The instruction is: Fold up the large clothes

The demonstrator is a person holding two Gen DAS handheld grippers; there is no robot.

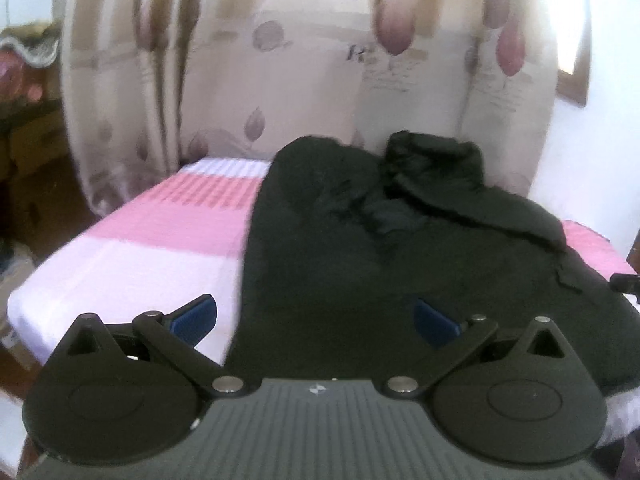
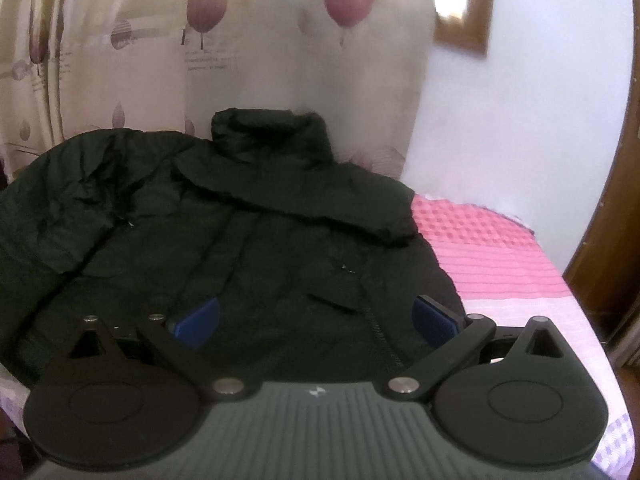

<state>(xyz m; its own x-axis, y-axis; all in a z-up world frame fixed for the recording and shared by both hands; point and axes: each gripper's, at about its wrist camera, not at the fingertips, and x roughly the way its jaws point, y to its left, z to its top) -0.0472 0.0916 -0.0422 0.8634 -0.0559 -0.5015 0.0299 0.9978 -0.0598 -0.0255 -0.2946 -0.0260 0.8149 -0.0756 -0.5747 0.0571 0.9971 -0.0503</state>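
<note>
Legible text: scant.

1. Curtain (image 1: 304,60): dark printed script beginning with a capital "R", beside the pink leaf motif, left wrist view; the remaining letters are blurred. Fine lines of print sit below it, too small to read.
2. Curtain (image 2: 208,56), right wrist view: several lines of small print under the leaf motif, unreadable.
3. Claw housing (image 1: 316,388): small white emblem, no letters.
</note>
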